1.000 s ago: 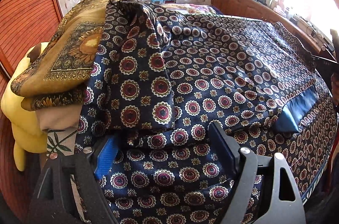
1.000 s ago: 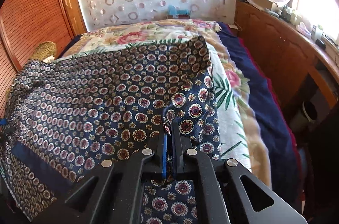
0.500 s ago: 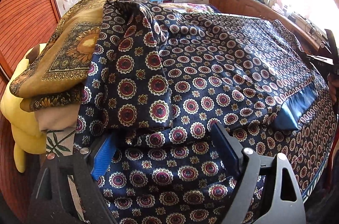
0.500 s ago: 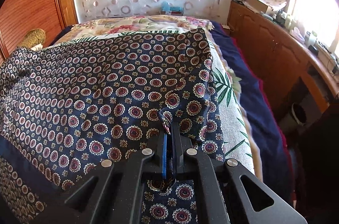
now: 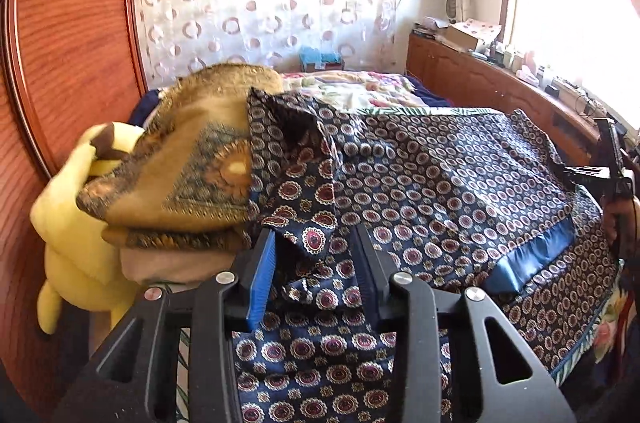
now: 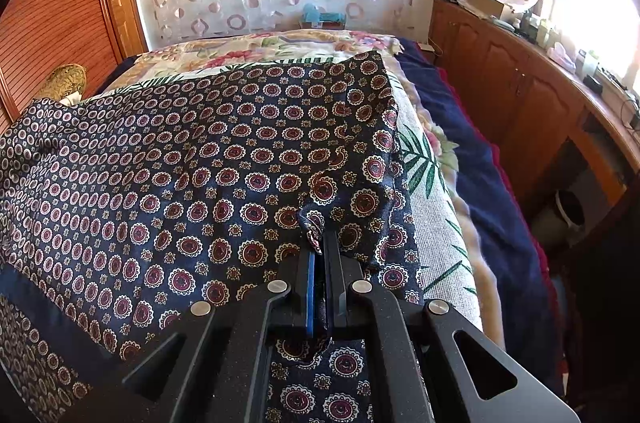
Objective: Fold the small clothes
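The navy patterned cloth (image 6: 208, 175) lies spread over the bed (image 6: 436, 207). The right gripper (image 6: 319, 251) stays clamped on its near right corner. The left gripper (image 5: 316, 255), wider earlier, now half-closed around a bunched fold beside the yellow plush (image 5: 76, 223).

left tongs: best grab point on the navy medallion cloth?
The raised corner flap of the navy medallion cloth, taken from the near edge. It stands up off the bed between the left tongs, jaws apart either side. The right tongs pinch the opposite corner.
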Demonstrator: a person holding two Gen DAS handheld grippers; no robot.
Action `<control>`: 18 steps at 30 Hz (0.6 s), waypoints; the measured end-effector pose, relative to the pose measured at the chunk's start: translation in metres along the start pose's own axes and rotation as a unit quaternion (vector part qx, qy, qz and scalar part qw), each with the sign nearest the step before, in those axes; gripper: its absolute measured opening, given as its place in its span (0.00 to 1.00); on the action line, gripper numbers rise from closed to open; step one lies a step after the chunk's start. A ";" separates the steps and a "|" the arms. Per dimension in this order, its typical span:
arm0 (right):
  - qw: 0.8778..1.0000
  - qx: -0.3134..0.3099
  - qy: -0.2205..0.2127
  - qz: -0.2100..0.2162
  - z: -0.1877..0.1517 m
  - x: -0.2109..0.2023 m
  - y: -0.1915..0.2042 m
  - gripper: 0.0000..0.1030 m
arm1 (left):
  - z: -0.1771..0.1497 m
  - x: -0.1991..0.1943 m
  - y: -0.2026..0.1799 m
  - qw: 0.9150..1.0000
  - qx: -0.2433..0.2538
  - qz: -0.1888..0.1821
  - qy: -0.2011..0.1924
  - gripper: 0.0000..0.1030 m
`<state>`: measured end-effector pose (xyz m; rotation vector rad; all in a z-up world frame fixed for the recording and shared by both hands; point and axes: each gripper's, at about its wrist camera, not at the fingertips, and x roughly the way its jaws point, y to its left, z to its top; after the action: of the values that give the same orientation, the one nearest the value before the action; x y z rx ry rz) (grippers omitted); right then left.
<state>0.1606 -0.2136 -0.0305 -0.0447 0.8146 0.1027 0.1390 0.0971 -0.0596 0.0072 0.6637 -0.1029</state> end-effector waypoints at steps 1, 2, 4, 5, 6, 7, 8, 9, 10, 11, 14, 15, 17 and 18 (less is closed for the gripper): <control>1.000 0.000 0.000 0.000 0.000 0.000 0.000 0.03 | 0.001 0.001 -0.002 1.000 0.002 0.007 -0.001 0.38; 1.000 0.000 0.000 -0.001 0.000 0.000 0.000 0.03 | 0.002 -0.002 -0.004 1.000 0.006 0.014 -0.007 0.38; 1.000 -0.001 0.000 -0.002 0.000 0.001 0.000 0.03 | 0.002 -0.008 -0.008 1.000 0.008 0.010 -0.017 0.38; 1.000 -0.002 -0.001 -0.002 0.000 0.002 0.000 0.03 | 0.002 -0.013 -0.010 1.000 0.008 0.007 -0.021 0.38; 1.000 -0.003 -0.001 -0.003 0.000 0.002 0.000 0.03 | 0.002 -0.016 -0.012 1.000 0.009 0.008 -0.023 0.38; 1.000 -0.003 -0.001 -0.004 0.000 0.002 0.001 0.03 | 0.001 -0.021 -0.013 1.000 0.009 0.010 -0.026 0.38; 1.000 -0.004 -0.001 -0.004 0.000 0.002 0.001 0.03 | 0.000 -0.026 -0.015 0.999 0.009 0.012 -0.031 0.38; 1.000 -0.004 -0.001 -0.004 0.000 0.002 0.001 0.03 | 0.000 -0.028 -0.016 0.999 0.009 0.010 -0.034 0.38; 1.000 -0.005 -0.001 -0.004 0.000 0.002 0.001 0.03 | 0.000 -0.029 -0.018 0.999 0.011 0.008 -0.034 0.38; 1.000 -0.005 -0.001 -0.005 0.000 0.003 0.001 0.03 | 0.000 -0.027 -0.021 0.999 0.018 0.008 -0.029 0.38; 1.000 -0.006 -0.001 -0.005 0.001 0.003 0.001 0.03 | 0.002 -0.010 -0.025 0.999 0.038 0.032 -0.011 0.38; 1.000 -0.006 -0.001 -0.005 0.001 0.003 0.001 0.03 | 0.002 -0.004 -0.026 0.998 0.042 0.037 -0.002 0.38; 1.000 -0.006 -0.002 -0.004 0.001 0.003 0.000 0.03 | 0.001 0.015 -0.024 0.997 0.055 0.052 0.019 0.38; 1.000 -0.005 -0.002 -0.003 0.001 0.003 0.000 0.03 | -0.001 0.022 -0.024 0.996 0.060 0.058 0.027 0.38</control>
<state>0.1637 -0.2135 -0.0323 -0.0574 0.8102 0.1008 0.1537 0.0715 -0.0735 0.1642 0.7088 -0.0302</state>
